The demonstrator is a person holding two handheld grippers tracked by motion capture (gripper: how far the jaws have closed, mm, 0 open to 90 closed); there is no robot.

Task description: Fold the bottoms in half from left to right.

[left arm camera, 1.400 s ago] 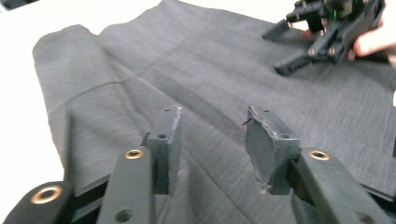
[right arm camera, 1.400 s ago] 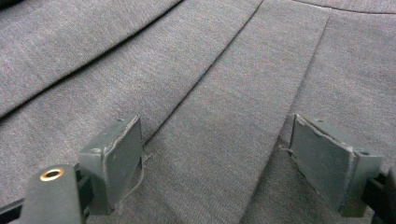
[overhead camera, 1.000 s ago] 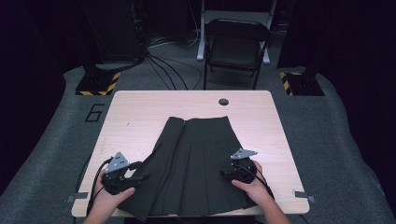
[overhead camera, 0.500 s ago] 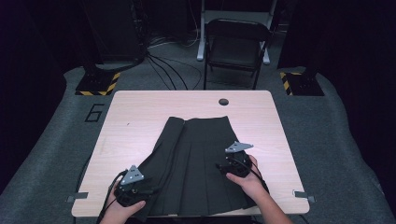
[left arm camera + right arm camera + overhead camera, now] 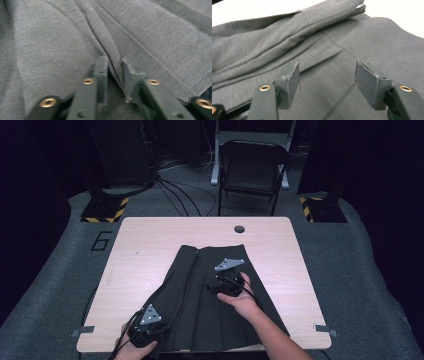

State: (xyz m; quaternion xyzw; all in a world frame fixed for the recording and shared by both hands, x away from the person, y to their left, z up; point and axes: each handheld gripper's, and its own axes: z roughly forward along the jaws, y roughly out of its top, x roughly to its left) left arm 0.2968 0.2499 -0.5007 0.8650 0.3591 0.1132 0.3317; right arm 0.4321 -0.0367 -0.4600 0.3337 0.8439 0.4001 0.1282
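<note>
A: Skirt (image 5: pixel 210 305) location?
B: Flat on table (image 5: pixel 150 245), near edge.
A: Left gripper (image 5: pixel 115 72)?
B: Jaws just closing, pinching a skirt fold.
A: Right gripper (image 5: pixel 327 82)?
B: Jaws apart above cloth, gripping nothing.

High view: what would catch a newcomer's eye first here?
A dark grey pleated fabric skirt spread over the near half of the pale wooden table. The left gripper pinches a fold at its near left corner, while the right gripper hovers open above its middle.
</note>
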